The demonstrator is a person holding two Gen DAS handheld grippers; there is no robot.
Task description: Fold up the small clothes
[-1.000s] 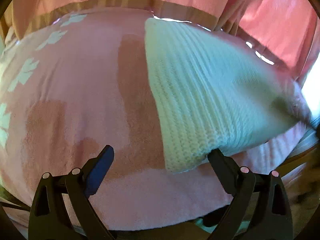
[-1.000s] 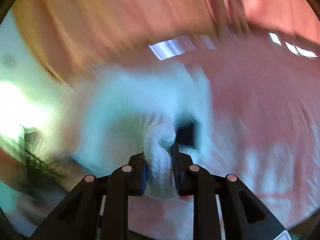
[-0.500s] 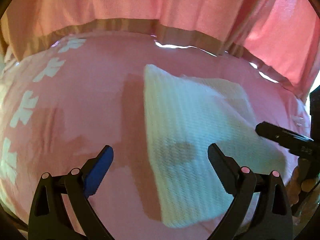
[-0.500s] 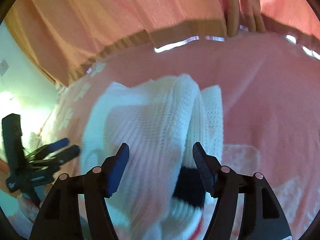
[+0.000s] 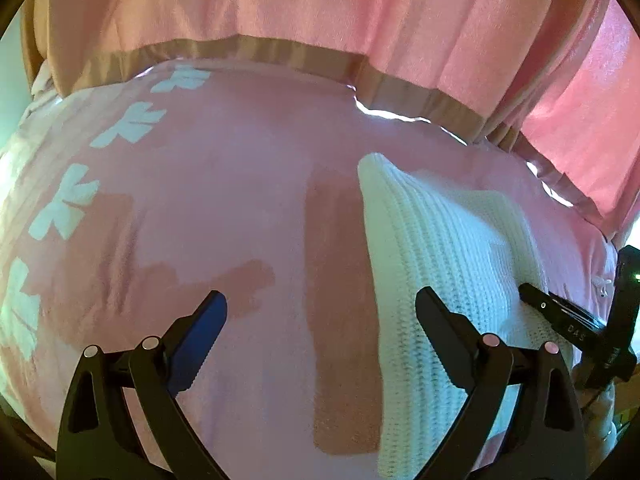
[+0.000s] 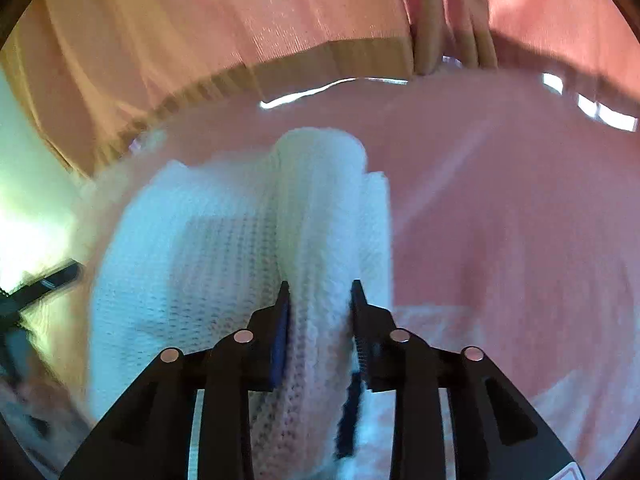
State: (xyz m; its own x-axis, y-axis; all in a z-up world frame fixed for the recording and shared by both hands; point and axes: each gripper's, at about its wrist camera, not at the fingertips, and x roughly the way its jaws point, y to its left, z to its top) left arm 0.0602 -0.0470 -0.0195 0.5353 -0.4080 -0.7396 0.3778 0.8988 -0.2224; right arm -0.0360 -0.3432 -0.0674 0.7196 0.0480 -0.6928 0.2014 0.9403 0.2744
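The right tool (image 6: 318, 292) is closing on a thick fold of the white knit garment (image 6: 224, 264) — the fold sits right between its two fingers, and the pads seem to press on it. The left tool (image 5: 320, 312) has its fingers wide apart, with nothing between them (only the pink blanket (image 5: 224, 208) lies below). The garment lies folded on the blanket, off to the right in the left view, with the left tool's right finger over its edge. The left view also shows white leaf shapes (image 5: 68, 204) along the blanket's left side — the right view does not. Pink curtains (image 5: 320, 12) hang behind.
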